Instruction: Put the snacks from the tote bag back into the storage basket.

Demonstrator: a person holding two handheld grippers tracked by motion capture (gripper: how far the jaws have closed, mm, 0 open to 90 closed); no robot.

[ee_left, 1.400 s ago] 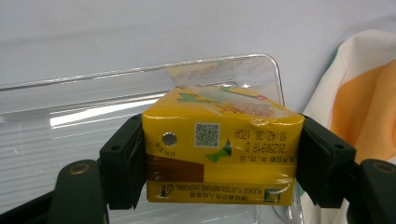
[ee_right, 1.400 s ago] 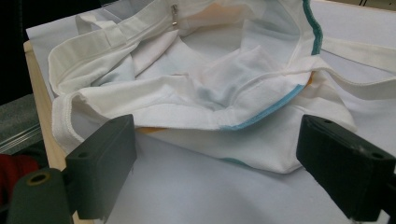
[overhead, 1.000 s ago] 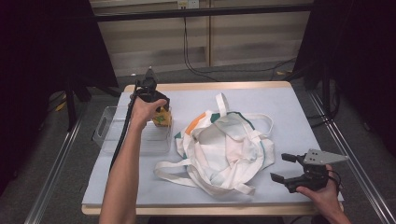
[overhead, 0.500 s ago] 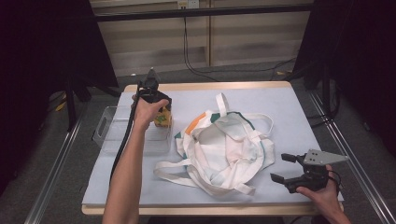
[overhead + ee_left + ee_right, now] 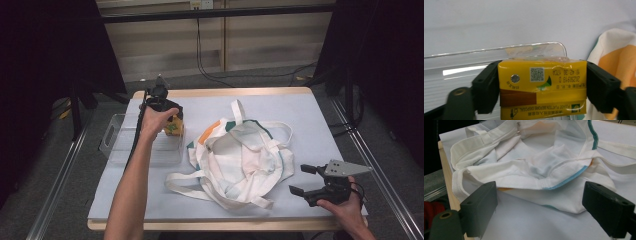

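Table w/ pale-blue cover, wood edge, dark room around it. Biggest item: white tote bag, lying crumpled mid-table, straps splayed out, orange + teal patches on the far-left side. Its mouth gapes toward the near-right corner; right gripper view looks straight at the rim and into the opening.

Clear plastic bin sits at the table's left edge, just beside the bag, not touching as far as I can tell.

Left gripper hangs over the bin's right end, pointing down. Right gripper rests near the near-right corner, jaws spread wide, nothing between them, aimed at the bag rim, close but apart from it.

Drink carton, yellow: between the left jaws, at the bin's right end, by the wall nearest the bag. Pads sit flush on both its end faces, so it reads as grasped, tho the jaws have just been opening a little w/ the carton between them. Long axis runs across, jaw to jaw.

Key relation, my read: the bag lies to the carton's right, across the bin wall, short hop. Left hand has the carton; right hand is nearer the bag mouth, so it's the one placed to hold the rim open.
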